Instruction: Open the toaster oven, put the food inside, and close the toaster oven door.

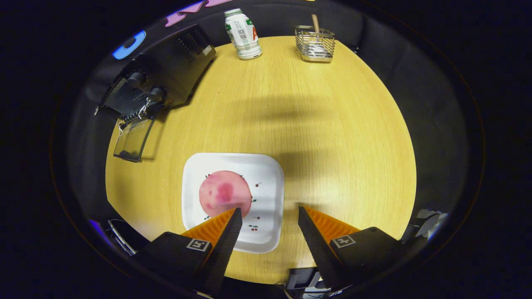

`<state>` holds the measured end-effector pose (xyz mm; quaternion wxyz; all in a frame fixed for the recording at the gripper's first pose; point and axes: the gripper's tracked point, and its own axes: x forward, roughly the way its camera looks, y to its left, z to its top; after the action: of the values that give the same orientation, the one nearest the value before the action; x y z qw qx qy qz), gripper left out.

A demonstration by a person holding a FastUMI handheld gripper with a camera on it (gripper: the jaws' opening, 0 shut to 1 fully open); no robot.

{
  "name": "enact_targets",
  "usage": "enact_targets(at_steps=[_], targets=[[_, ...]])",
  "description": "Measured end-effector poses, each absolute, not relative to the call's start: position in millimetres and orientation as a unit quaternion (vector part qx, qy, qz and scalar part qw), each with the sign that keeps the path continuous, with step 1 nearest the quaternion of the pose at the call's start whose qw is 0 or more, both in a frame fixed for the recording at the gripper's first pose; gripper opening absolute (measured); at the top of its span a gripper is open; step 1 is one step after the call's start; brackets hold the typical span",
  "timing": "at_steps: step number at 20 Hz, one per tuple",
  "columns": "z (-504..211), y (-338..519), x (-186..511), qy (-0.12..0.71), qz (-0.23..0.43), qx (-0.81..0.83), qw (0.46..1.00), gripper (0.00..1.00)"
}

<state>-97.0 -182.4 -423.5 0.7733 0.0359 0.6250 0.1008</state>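
The gripper [269, 214] hung released above the near edge of the round wooden surface [332, 137], its fingers spread wide and holding nothing. One fingertip overlapped the near rim of the food [224, 193], a flat pink round slice with a darker red blotch, lying on a white square plate [266, 174] printed with small cherries. Beyond the fingers, at the far left edge, the black toaster oven [166, 70] stood with its glass door [132, 139] dropped open. A white bottle [243, 33] and a wire basket [314, 43] stood along the far edge, well apart from the oven.
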Motion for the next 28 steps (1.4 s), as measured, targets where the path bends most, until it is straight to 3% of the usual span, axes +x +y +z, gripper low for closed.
enact_targets(at_steps=[2, 5, 8, 15, 28], targets=[[-432, -189, -90, 0.63, 0.099, 0.017, 0.77, 0.72], [-426, -190, -89, 0.636, 0.111, 0.035, 0.763, 0.16], [-433, -188, -96, 0.648, 0.136, 0.08, 0.745, 0.06], [-418, -180, -96, 0.609, 0.101, 0.291, 0.731, 0.05], [-341, -95, -120, 0.532, 0.085, 0.431, 0.723, 0.05]])
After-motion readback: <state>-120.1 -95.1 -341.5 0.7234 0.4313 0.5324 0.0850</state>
